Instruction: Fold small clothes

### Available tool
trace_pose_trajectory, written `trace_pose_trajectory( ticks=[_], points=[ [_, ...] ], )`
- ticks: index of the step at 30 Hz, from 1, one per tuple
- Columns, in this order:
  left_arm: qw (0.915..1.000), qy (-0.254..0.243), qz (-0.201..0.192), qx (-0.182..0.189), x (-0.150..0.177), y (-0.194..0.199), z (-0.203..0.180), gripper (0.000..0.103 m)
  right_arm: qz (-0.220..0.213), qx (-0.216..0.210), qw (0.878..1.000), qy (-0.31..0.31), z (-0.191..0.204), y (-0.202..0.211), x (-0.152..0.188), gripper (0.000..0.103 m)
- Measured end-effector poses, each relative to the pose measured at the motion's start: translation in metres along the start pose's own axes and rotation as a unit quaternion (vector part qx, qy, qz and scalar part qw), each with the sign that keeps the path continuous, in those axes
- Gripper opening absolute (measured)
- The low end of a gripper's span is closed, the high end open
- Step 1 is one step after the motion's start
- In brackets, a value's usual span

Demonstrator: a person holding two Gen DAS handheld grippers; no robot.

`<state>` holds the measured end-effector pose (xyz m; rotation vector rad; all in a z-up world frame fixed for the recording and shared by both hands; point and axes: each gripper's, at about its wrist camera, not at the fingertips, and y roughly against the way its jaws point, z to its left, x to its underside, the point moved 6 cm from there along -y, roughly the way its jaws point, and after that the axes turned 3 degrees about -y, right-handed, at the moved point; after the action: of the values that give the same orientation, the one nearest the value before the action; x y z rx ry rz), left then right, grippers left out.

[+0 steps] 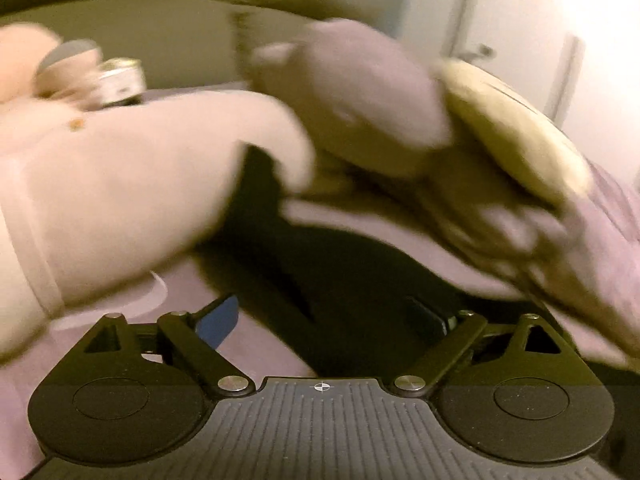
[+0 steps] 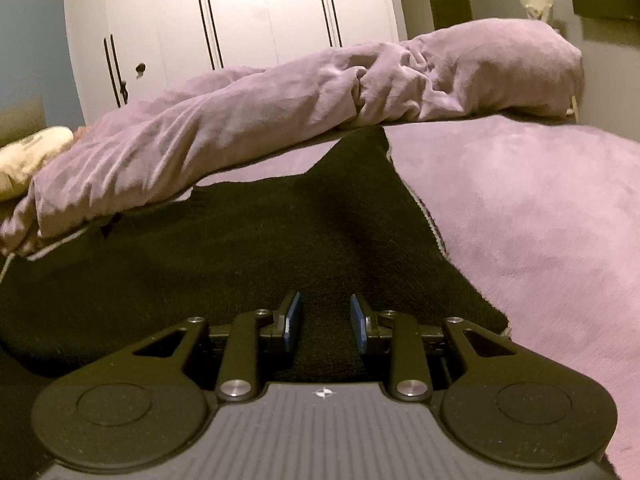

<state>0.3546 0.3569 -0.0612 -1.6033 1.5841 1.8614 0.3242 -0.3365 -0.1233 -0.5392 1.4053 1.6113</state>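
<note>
A black garment [image 2: 256, 236] lies spread flat on the lilac bed cover [image 2: 540, 216]. My right gripper [image 2: 325, 320] hovers low over its near part, jaws partly open with black cloth showing between the blue pads [image 2: 294, 322], gripping nothing. In the blurred left wrist view the same black garment [image 1: 320, 264] lies ahead of my left gripper [image 1: 332, 316], whose jaws stand wide open and empty, one blue pad [image 1: 218, 320] visible at left.
A pale pink garment [image 1: 120, 200] lies at the left, with a beige cushion [image 1: 516, 128] and mauve pillow [image 1: 360, 92] behind. A rolled lilac duvet [image 2: 280, 92] crosses the bed's far side. White wardrobe doors [image 2: 240, 12] stand beyond.
</note>
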Motion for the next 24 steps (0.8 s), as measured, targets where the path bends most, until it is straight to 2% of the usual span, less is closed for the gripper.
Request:
trace_pose_trajectory(
  ticks=[5, 6, 9, 11, 12, 13, 14, 16, 19, 22, 24],
  points=[
    [0.9977, 0.059, 0.032, -0.005, -0.027, -0.048, 0.031, 0.094, -0.002, -0.002, 1.000, -0.003, 0.000, -0.001, 0.001, 0.027],
    [0.9973, 0.064, 0.035, -0.007, -0.029, -0.055, 0.033, 0.090, -0.003, -0.001, 1.000, -0.002, 0.000, -0.001, 0.001, 0.027],
    [0.9945, 0.081, 0.066, 0.004, -0.028, -0.074, 0.035, 0.070, -0.003, -0.001, 1.000, -0.003, 0.000, -0.002, 0.001, 0.028],
    [0.9893, 0.105, 0.098, 0.021, -0.023, -0.087, 0.034, 0.057, -0.003, 0.000, 1.000, -0.002, 0.001, -0.002, 0.001, 0.028],
    [0.9866, 0.115, 0.113, 0.027, -0.021, -0.093, 0.035, 0.040, -0.004, 0.000, 1.000, -0.002, 0.000, -0.002, 0.002, 0.028],
    [0.9839, 0.126, 0.124, 0.029, -0.019, -0.097, 0.035, 0.018, -0.004, 0.000, 1.000, -0.002, 0.001, -0.002, 0.002, 0.028],
    [0.9825, 0.131, 0.128, 0.031, -0.018, -0.098, 0.033, 0.016, -0.004, 0.000, 1.000, -0.002, 0.001, -0.002, 0.002, 0.028],
    [0.9876, 0.112, 0.106, 0.029, -0.023, -0.091, 0.027, 0.015, -0.004, 0.000, 1.000, -0.003, 0.001, -0.002, 0.002, 0.028],
    [0.9965, 0.048, 0.058, 0.035, -0.033, -0.065, 0.003, 0.014, -0.004, 0.000, 1.000, -0.003, 0.000, -0.002, 0.001, 0.028],
    [0.9982, -0.008, 0.013, 0.058, -0.043, -0.032, -0.027, 0.013, -0.005, -0.001, 1.000, -0.004, 0.001, -0.001, 0.001, 0.028],
    [0.9959, -0.044, -0.015, 0.078, -0.047, -0.004, -0.052, 0.013, -0.005, -0.002, 1.000, -0.007, 0.002, -0.001, 0.001, 0.028]
  ],
)
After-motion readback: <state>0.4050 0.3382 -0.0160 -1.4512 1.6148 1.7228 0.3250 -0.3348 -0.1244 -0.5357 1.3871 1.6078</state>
